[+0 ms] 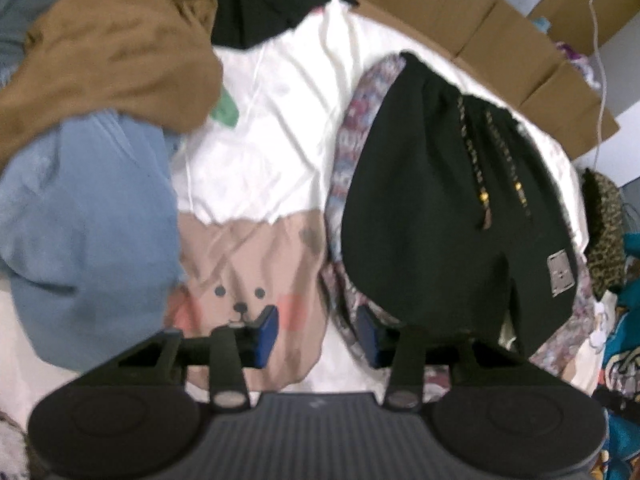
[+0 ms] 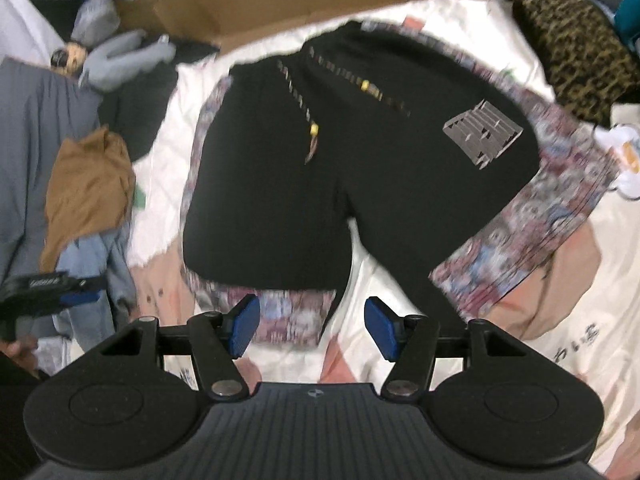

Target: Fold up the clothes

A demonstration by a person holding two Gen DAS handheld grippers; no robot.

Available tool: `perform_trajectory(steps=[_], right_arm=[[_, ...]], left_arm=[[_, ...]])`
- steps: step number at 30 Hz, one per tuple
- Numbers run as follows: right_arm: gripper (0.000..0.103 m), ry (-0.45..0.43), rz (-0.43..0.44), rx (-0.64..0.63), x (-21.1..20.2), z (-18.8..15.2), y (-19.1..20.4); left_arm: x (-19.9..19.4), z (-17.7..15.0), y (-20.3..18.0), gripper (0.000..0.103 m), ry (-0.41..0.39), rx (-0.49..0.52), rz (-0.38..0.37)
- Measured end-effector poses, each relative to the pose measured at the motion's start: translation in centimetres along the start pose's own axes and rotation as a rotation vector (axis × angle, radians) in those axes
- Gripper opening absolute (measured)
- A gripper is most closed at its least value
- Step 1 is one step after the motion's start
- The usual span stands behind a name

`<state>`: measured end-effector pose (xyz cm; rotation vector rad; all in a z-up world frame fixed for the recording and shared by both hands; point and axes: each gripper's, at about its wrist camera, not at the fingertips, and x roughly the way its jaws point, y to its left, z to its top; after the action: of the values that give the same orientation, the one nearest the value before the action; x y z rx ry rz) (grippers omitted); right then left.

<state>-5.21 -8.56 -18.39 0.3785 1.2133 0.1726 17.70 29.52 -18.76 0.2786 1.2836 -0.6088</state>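
Underneath, white cartoon bedsheet (image 1: 276, 128), cardboard boxes (image 1: 472, 28)

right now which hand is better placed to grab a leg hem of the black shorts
Right. The right tool hangs open over the black shorts, at their patterned hem; the left tool sits beside their edge.

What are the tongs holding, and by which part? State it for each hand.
Nothing. The left tongs and right tongs both stand open above the black shorts, with no fabric pinched between the pads.
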Motion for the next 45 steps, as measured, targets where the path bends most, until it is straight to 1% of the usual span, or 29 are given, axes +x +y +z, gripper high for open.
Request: perform_trajectory(steps=[3,4,6,8,10,12,15,19,21,22,23,26,27,29,30,33,38,39,41,42,43,44,45], right_arm=[[0.064,0.05,-0.015,0.0,1.6,-1.1,-0.4],[0.064,0.065,-0.021,0.001,2.0,-1.4,-0.6],[0.064,0.087,-0.026,-0.001,2.7,-1.7,-0.9],[0.064,0.096,-0.022,-0.01,3.3,-1.9,-1.1],[0.064,0.101,-0.017,-0.013,4.1,-1.8,-1.3],[0.064,0.108,-0.014,-0.006,4.9,-1.5,-1.4],[0.059,0.137,-0.02,-0.031,6.6,-1.2,-1.0],[0.054,0.164,-0.011,-0.061,8.5,-0.9,-0.3],[0.053,0.166,-0.003,-0.065,9.1,-0.7,0.2],[0.053,0.169,0.001,-0.067,9.4,-0.6,0.4],[0.053,0.174,0.004,-0.069,9.7,-0.5,0.7],[0.053,0.186,0.013,-0.081,10.5,-0.3,1.7],[0.053,0.188,0.014,-0.088,10.8,-0.2,2.0],[0.053,0.193,0.014,-0.098,11.4,-0.1,2.5],[0.054,0.196,0.01,-0.096,11.8,-0.1,2.6],[0.054,0.208,-0.002,-0.083,13.0,-0.2,2.6],[0.057,0.254,-0.014,-0.011,15.4,-0.5,2.2],[0.057,0.263,-0.019,-0.002,15.9,-0.6,2.1],[0.057,0.277,-0.043,0.008,16.8,-0.9,1.9],[0.056,0.278,-0.044,0.021,17.1,-1.0,1.7],[0.051,0.28,-0.046,0.034,17.4,-1.1,1.5],[0.043,0.282,-0.041,0.049,17.6,-1.2,1.3],[0.021,0.285,-0.027,0.066,17.6,-1.2,1.1]], left_arm=[[2.9,-0.5,0.4,0.037,0.018,0.012,0.007],[4.0,-0.7,0.5,0.034,0.021,0.016,0.01],[5.7,-0.9,0.7,0.033,0.025,0.012,0.029],[7.1,-1.1,1.0,0.033,0.007,-0.001,0.039],[7.9,-1.1,0.9,0.033,-0.012,0.012,0.051],[8.7,-0.8,0.3,0.033,-0.017,0.081,0.067],[10.0,-0.3,-0.6,0.03,-0.011,0.194,0.099],[10.5,0.4,-1.6,0.029,-0.024,0.275,0.064],[10.8,0.6,-2.3,0.027,-0.036,0.329,0.06],[11.0,0.6,-2.7,0.025,-0.033,0.362,0.058],[11.3,0.6,-3.0,0.021,-0.024,0.392,0.06],[13.0,0.5,-3.6,0.022,0.016,0.441,0.076],[13.4,0.5,-3.6,0.023,0.022,0.448,0.089],[13.8,0.5,-3.6,0.027,0.021,0.442,0.089],[14.0,0.5,-3.6,0.027,0.017,0.432,0.085],[14.1,0.6,-3.8,0.027,0.01,0.445,0.077],[14.1,0.8,-4.2,0.026,-0.002,0.477,0.069],[14.2,0.8,-4.3,0.023,0.0,0.485,0.068],[14.1,0.7,-4.5,0.008,-0.006,0.511,0.063],[13.6,0.8,-4.4,0.004,-0.015,0.507,0.059],[13.0,0.9,-4.3,0.002,-0.024,0.501,0.054],[12.5,0.9,-4.3,0.002,-0.033,0.495,0.049],[11.9,1.0,-4.2,0.002,-0.042,0.489,0.044]])
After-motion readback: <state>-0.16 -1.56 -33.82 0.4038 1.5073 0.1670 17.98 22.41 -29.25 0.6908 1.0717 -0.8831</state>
